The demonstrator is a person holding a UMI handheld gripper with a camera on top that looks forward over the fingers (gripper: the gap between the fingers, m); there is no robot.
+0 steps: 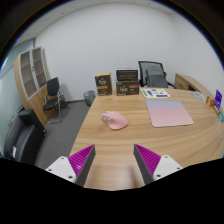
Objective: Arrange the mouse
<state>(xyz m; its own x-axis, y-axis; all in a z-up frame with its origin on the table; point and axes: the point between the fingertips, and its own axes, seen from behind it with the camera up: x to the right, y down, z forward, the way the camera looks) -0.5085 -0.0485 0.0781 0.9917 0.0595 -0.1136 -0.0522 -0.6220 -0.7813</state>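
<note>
A pink mouse lies on the wooden table, left of a pink mouse pad and well beyond my fingers. My gripper is open and empty, held above the table's near edge. Its magenta pads stand wide apart with bare table between them.
Two boxes and papers sit at the table's far end. Black office chairs stand at the far end and along the left. A wooden shelf stands against the left wall. Items lie at the right edge.
</note>
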